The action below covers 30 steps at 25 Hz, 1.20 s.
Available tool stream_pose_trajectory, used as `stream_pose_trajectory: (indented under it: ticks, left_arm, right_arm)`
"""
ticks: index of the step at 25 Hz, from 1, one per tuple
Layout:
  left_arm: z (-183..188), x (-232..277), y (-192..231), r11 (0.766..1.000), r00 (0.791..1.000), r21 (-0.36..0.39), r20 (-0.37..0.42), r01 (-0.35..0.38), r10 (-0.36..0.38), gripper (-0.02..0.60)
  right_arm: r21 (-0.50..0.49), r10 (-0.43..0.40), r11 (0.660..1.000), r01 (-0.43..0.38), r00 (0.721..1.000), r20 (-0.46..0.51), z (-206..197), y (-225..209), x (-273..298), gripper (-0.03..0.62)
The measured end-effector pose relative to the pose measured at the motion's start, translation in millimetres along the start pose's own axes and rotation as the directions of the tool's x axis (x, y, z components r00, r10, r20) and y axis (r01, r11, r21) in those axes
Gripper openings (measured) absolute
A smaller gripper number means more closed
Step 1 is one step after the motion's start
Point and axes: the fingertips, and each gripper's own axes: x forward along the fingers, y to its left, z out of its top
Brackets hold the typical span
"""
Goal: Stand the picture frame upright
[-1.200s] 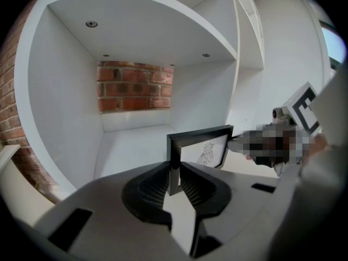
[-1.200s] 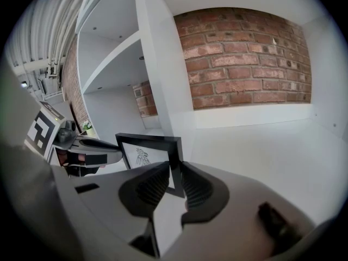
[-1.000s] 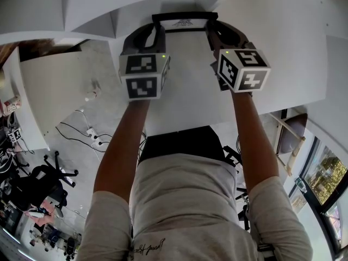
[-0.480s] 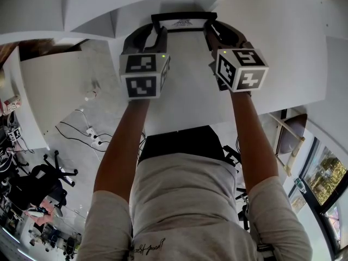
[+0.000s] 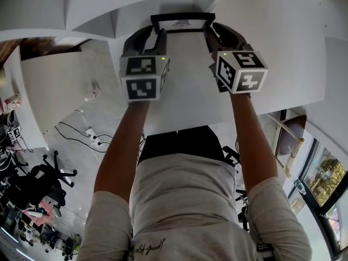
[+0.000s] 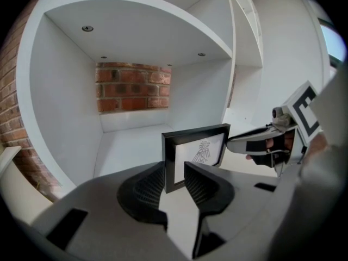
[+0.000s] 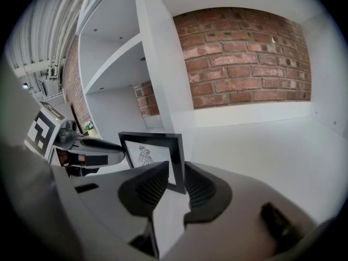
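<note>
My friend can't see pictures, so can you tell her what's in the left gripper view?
A black picture frame stands upright in a white shelf cubby, one end between the jaws of the left gripper, which have just been opening. The right gripper reaches its other end; a brick wall shows behind.
</note>
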Motion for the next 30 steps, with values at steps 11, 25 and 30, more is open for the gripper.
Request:
stream_pose_trajectory:
  ticks: [11, 25, 30]
  left_arm:
    - [7.1, -17.9, -4.5, 1.0, 0.999, 0.003, 0.027, -0.016, 0.016, 0.115]
    - [6.8, -58.5, -27.0, 1.0, 0.998, 0.012, 0.055, 0.017, -0.018, 0.031]
    - [10.0, -83.1, -40.4, 0.999, 0.997, 0.016, 0.063, 0.045, -0.046, 0.021]
  right_arm:
    - [-0.022, 0.016, 1.0, -0.015, 1.0, 0.009, 2.5, 9.1, -16.2, 0.08]
    - [-0.096, 0.066, 0.993, -0.063, 0.997, 0.029, -1.0, 35.3, -57.2, 0.041]
    - [-0.106, 0.101, 0.99, -0.097, 0.994, 0.029, 4.3, 51.7, -77.6, 0.035]
